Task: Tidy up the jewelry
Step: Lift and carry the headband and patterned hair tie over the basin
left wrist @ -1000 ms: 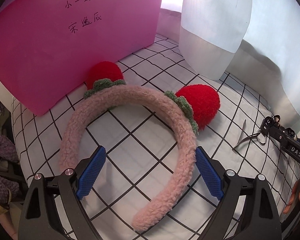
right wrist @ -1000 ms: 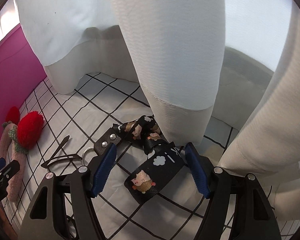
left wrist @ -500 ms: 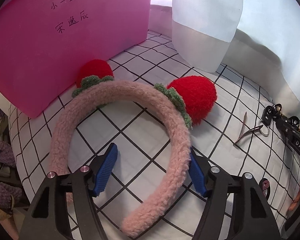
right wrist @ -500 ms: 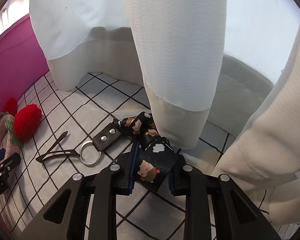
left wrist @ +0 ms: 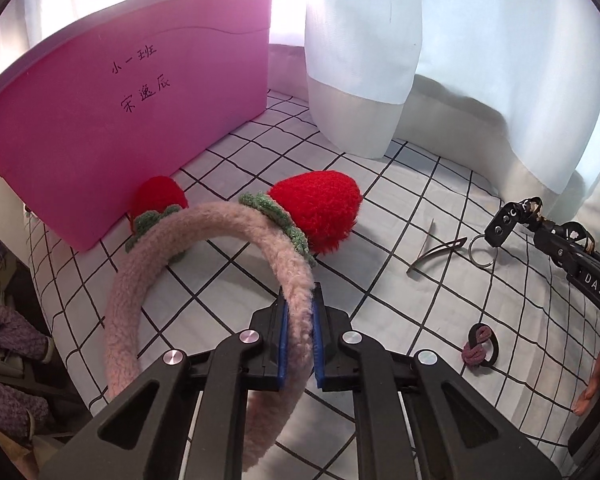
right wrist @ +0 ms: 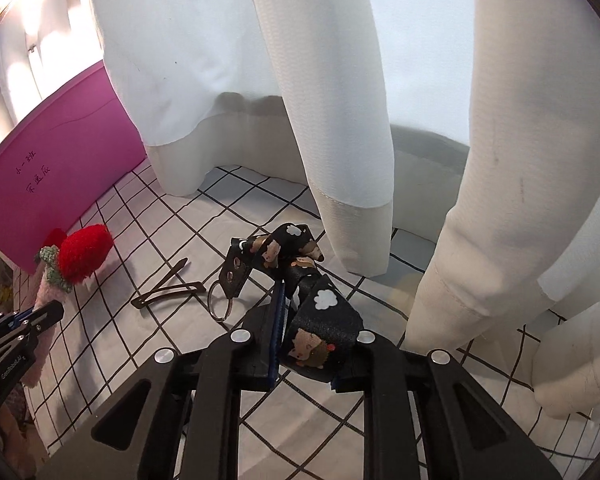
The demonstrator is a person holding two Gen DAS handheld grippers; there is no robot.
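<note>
White grid-lined cloth (left wrist: 400, 280), pale curtains (right wrist: 340, 100) behind, pink box (left wrist: 140, 120) at back left. Fuzzy pink headband (left wrist: 204, 232) with red strawberry ears, one side arm clamped between blue pads of left gripper (left wrist: 299, 340), jaws just closed on it. Right gripper (right wrist: 308, 336) just closed too, pinching black animal-print strap (right wrist: 320, 328) with key ring (right wrist: 220, 304). Hair clip (left wrist: 436, 250) beside ring; dark hair tie (left wrist: 482, 345) nearer camera.
</note>
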